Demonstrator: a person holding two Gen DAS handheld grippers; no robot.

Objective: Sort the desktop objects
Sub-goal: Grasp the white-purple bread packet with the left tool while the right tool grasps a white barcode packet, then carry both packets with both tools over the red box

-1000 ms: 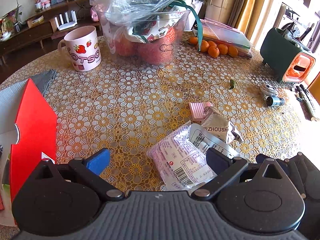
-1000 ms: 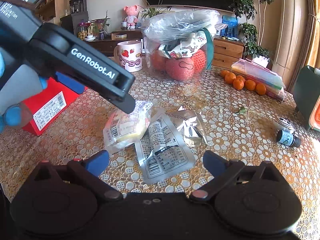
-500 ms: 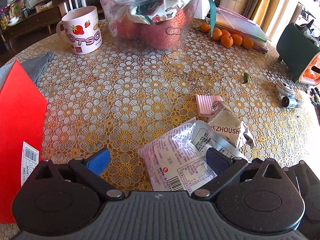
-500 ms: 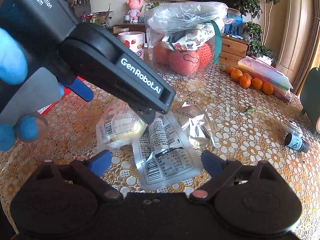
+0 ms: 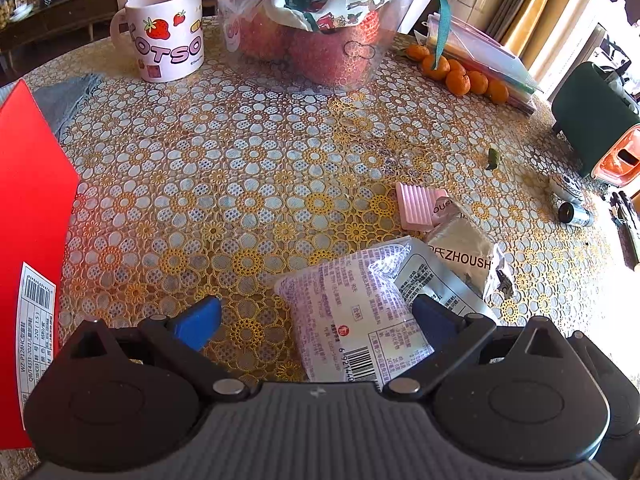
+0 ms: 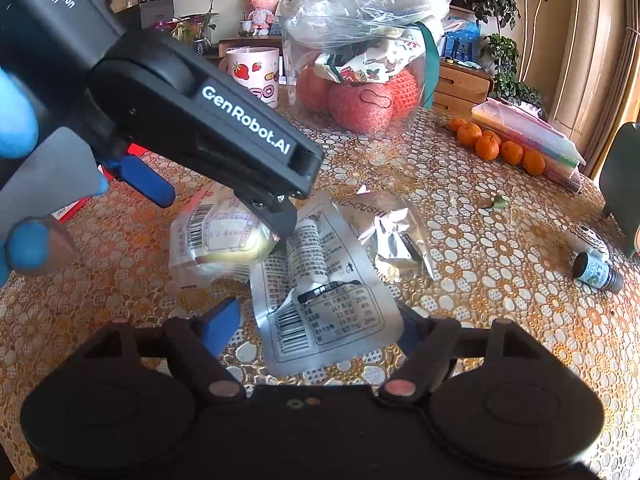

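Observation:
Three snack packets lie together on the lace tablecloth: a pale bread packet (image 5: 352, 312) (image 6: 224, 236), a flat silver pouch with a barcode (image 6: 324, 304) (image 5: 432, 280), and a crumpled silver wrapper (image 5: 464, 248) (image 6: 392, 228). A pink ribbed block (image 5: 418, 206) lies just beyond them. My left gripper (image 5: 316, 320) is open, low over the bread packet, which lies between its blue fingers. In the right wrist view the left gripper (image 6: 224, 208) hangs over that packet. My right gripper (image 6: 316, 320) is open, with the flat silver pouch between its fingers.
A red box (image 5: 32, 220) lies at the left. A strawberry mug (image 5: 168, 32) and a clear bag of red fruit (image 5: 320, 36) stand at the back. Mandarins (image 5: 460, 76), a green case (image 5: 592, 120) and a small dark bottle (image 6: 596, 272) sit to the right.
Both grippers have moved forward and lower toward the packets. The left gripper now straddles the bread packet, and the right gripper has closed in on the flat silver pouch.

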